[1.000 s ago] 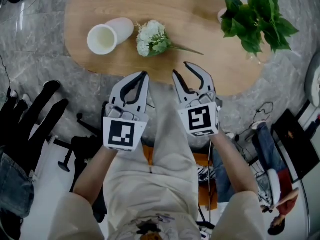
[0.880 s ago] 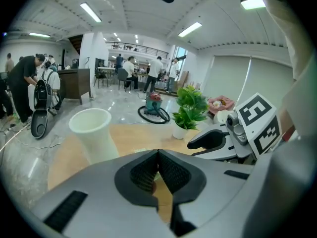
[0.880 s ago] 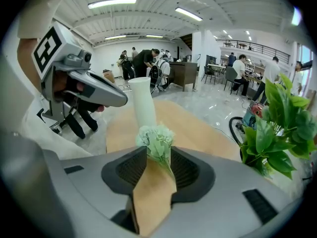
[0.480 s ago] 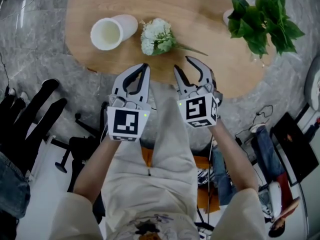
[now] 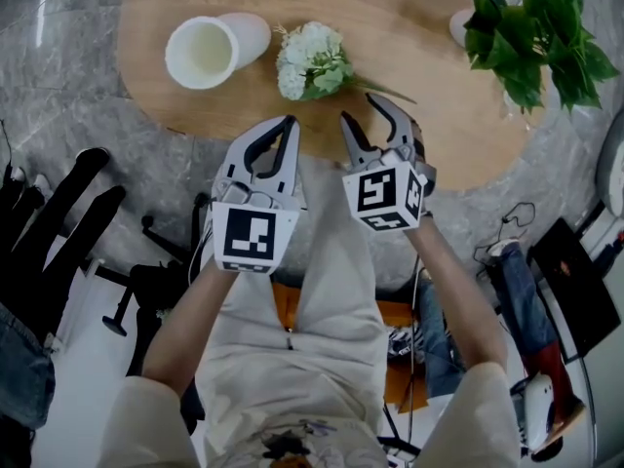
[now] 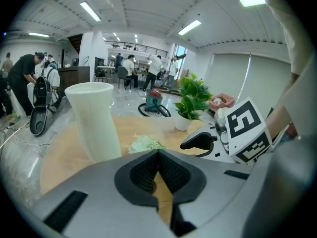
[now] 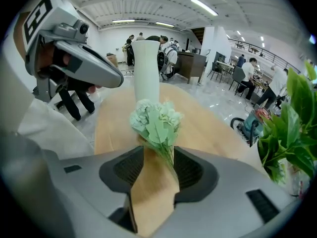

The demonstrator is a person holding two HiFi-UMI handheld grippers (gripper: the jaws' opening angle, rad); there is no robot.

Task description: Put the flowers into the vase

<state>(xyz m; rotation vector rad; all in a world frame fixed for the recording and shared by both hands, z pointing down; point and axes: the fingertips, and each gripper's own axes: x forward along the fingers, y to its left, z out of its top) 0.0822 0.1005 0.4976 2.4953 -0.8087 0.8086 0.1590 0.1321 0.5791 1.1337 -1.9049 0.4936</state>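
Vase is standing upright, mouth open, on the wooden table. Flowers, white heads w/ green leaves, are lying flat on the wood just right of the vase in head view, stem pointing away from it. Potted plant is sitting well beyond the flowers, on the side away from the vase.

L gripper is hovering on the person's side of the vase, over the table edge. Its jaws are clenched tip to tip w/ nothing btwn them.

R gripper is hanging further from the vase, at the stem end of the flowers. Its jaws have just been opening and are standing wide apart, released. In R gripper view the stem is running into the gap btwn the jaws, pads not pressing it, and the vase is rising straight behind the flower heads.
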